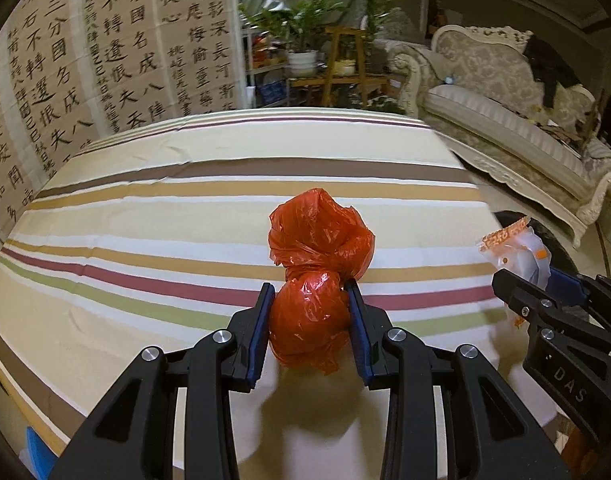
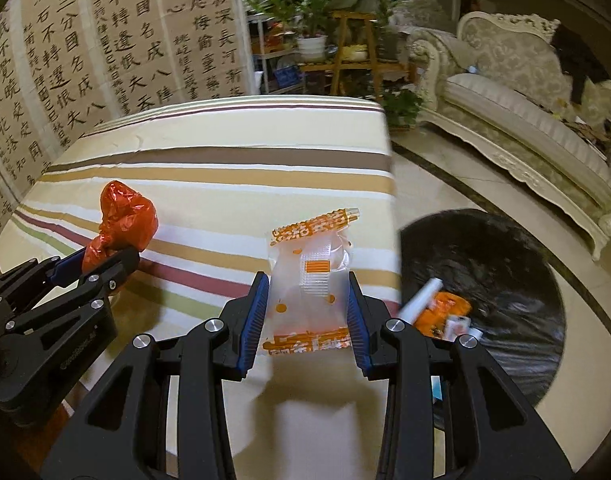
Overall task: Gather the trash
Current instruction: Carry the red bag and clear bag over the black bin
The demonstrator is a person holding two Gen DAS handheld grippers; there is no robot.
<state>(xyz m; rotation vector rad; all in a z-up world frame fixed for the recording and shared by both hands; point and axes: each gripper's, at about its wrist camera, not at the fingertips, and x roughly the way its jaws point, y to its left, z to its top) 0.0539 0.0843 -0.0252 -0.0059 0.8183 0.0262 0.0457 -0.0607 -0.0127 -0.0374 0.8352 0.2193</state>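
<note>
Left gripper (image 1: 309,312) clamped on crumpled red plastic bag (image 1: 319,280) above striped tablecloth (image 1: 145,216) — right gripper (image 1: 541,284) alongside, pinching clear orange-printed wrapper (image 1: 517,248)

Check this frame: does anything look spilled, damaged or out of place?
Nothing stands out. The left hand-held gripper holds a crumpled red plastic bag, the right hand-held gripper a clear orange-printed wrapper, both above the striped tablecloth. Earlier trash lies inside the black-lined bin.

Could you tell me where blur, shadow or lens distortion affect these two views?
Left wrist view: fisheye bows the striped tablecloth; the red bag in the left tongs looks sharp, with a shadow beneath. Right wrist view: the bin and table edge are motion-smeared; the clear wrapper in the right tongs stays crisp.
</note>
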